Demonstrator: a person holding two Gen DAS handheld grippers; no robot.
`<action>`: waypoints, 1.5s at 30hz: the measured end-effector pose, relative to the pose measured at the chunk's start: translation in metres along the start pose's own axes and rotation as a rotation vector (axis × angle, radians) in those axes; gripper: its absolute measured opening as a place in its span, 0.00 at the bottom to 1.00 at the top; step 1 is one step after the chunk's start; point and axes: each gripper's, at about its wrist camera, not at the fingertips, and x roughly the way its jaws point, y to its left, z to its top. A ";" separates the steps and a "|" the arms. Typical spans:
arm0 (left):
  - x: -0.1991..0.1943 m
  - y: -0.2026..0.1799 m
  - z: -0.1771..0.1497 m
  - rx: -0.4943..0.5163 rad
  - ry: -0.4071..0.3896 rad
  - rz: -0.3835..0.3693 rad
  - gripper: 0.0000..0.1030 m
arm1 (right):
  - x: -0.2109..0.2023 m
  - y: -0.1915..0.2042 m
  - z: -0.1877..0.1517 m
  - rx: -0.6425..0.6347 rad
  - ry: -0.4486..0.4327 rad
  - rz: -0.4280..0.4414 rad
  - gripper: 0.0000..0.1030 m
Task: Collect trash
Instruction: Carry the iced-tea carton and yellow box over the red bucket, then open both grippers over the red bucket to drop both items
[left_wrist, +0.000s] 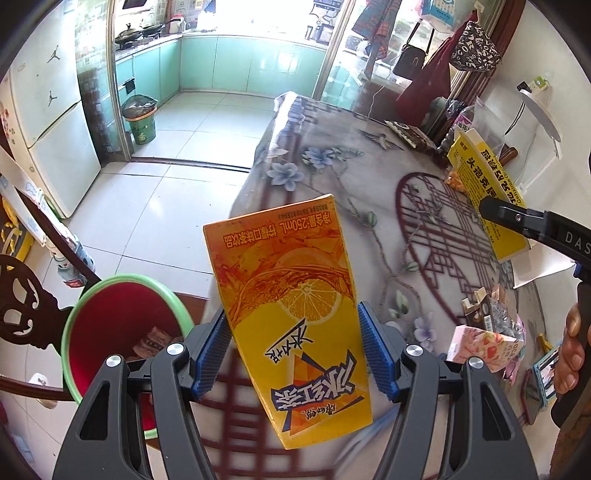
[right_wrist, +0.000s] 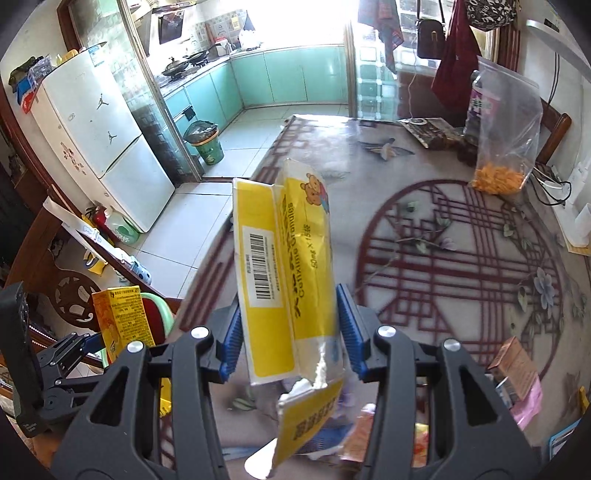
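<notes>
Yellow card fills both views: the left tool (left_wrist: 295, 354) is clamped on an orange-yellow drink carton (left_wrist: 291, 317), and the right tool (right_wrist: 288, 339) is clamped on a torn yellow medicine box (right_wrist: 284, 280). Both pieces are held up off the table (left_wrist: 369, 192), the carton near the table edge and just beside the green-rimmed red bin (left_wrist: 110, 332) on the floor.

To do this step well, I judge each piece should be carried fully over the bin's mouth before the pads part, one tool at a time so they do not collide, and the box's loose flap kept clear of the rim.

Count: two tools, one carton, one box, one red bin with something already inside, and several more scraps on the table, too cluttered to number.
</notes>
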 end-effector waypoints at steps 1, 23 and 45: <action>-0.001 0.005 0.000 0.000 0.000 0.001 0.61 | 0.001 0.007 -0.001 -0.003 0.002 0.002 0.44; -0.005 0.146 -0.036 -0.168 0.044 0.144 0.61 | 0.050 0.156 -0.024 -0.156 0.134 0.160 0.45; 0.036 0.208 -0.054 -0.280 0.155 0.184 0.62 | 0.112 0.219 -0.058 -0.244 0.355 0.243 0.46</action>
